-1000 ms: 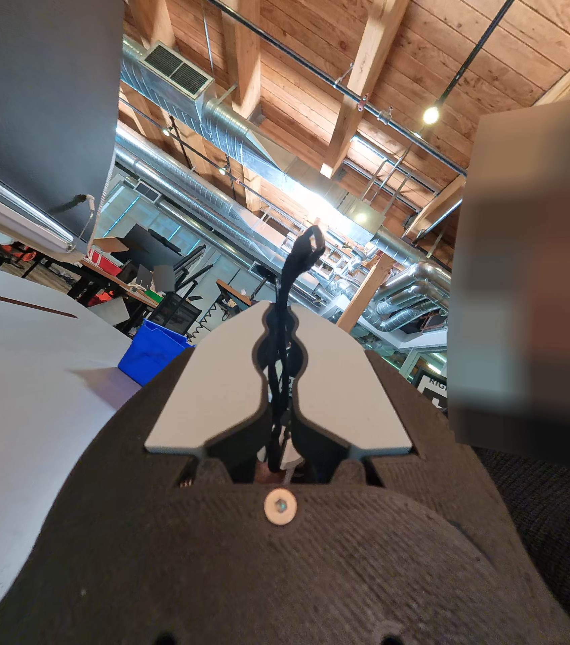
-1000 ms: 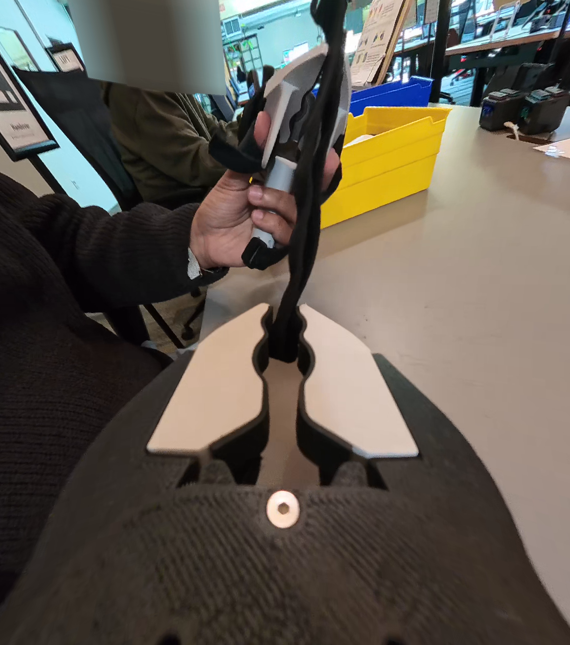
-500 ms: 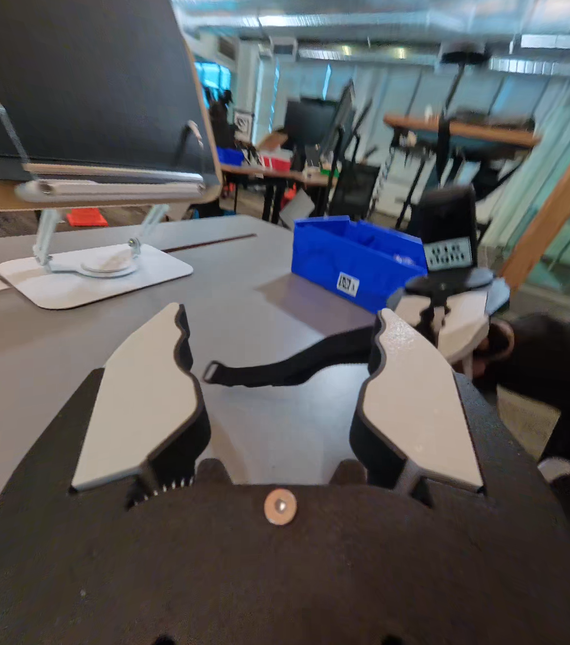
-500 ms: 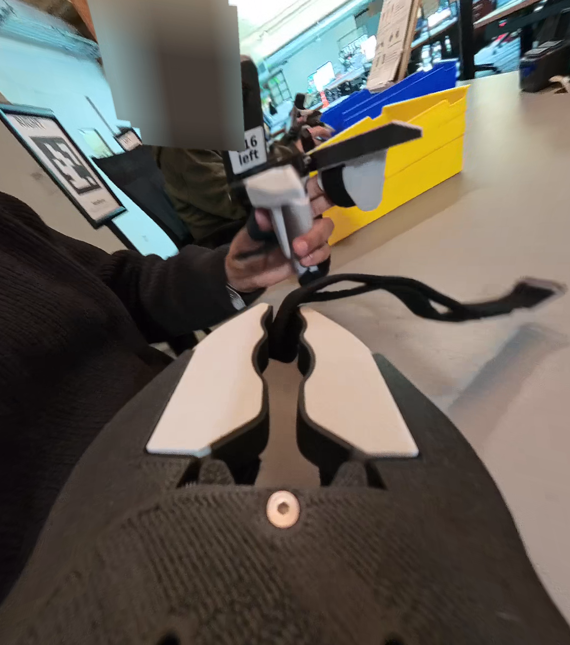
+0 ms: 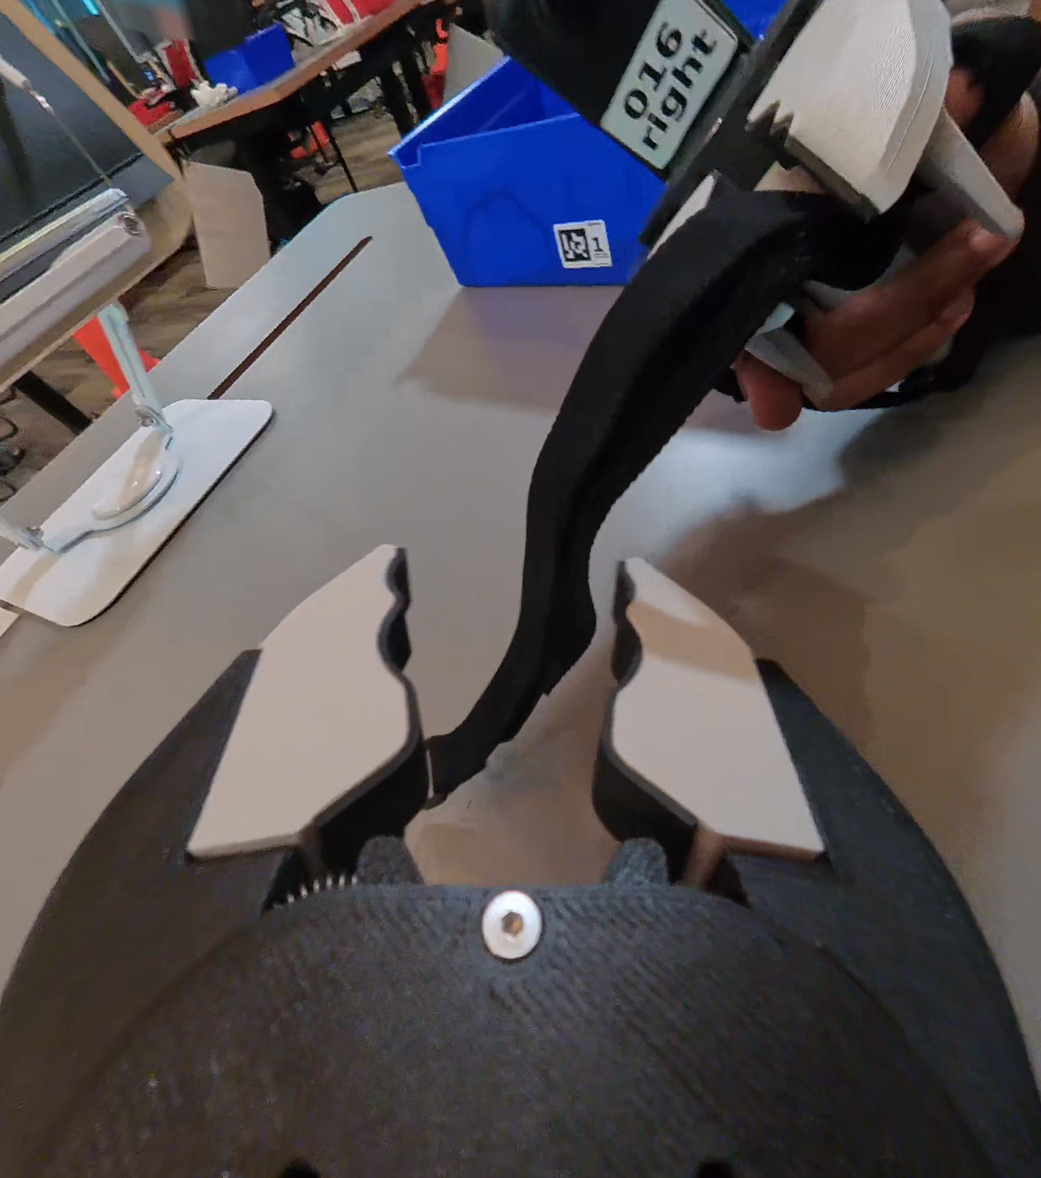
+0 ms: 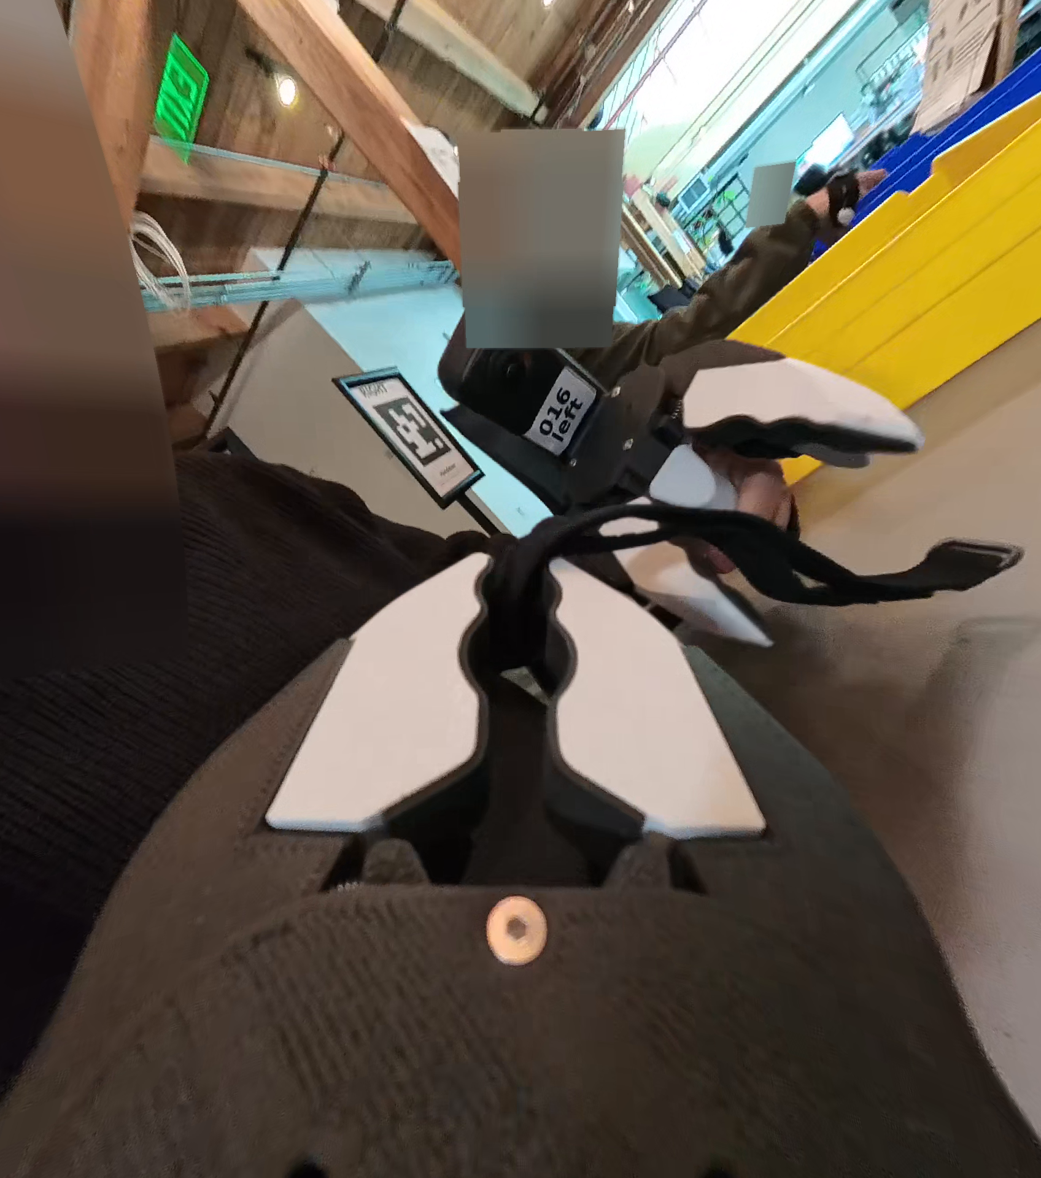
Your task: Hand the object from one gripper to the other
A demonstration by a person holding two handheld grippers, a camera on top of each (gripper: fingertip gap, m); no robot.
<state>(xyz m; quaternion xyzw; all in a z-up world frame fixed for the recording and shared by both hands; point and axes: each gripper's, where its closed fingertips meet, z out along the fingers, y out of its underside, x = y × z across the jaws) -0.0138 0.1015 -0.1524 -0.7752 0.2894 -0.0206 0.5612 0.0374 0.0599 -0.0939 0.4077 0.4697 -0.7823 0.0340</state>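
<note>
A black fabric strap (image 5: pixel 575 542) hangs from my right gripper down between the open fingers of my left gripper (image 5: pixel 508 574). My left gripper is open and holds nothing; the strap's loose end lies close to its left finger. My right gripper (image 6: pixel 521 577) is shut on the bunched strap (image 6: pixel 515 612), whose free end (image 6: pixel 964 558) trails right above the grey table (image 6: pixel 983 797). The right gripper shows at the top right of the left wrist view (image 5: pixel 824 127), held in a hand. The left gripper shows open in the right wrist view (image 6: pixel 786 459).
A blue bin (image 5: pixel 524 185) stands at the table's far edge. A white stand base (image 5: pixel 129 503) holding a dark panel is at the left. A yellow bin (image 6: pixel 951 255) stands on the table at the right. A dark-sleeved arm (image 6: pixel 91 701) fills the left.
My left gripper let go of the strap and opened. The right gripper stayed shut on it and has swung over the left gripper, so the strap now dangles between the left fingers.
</note>
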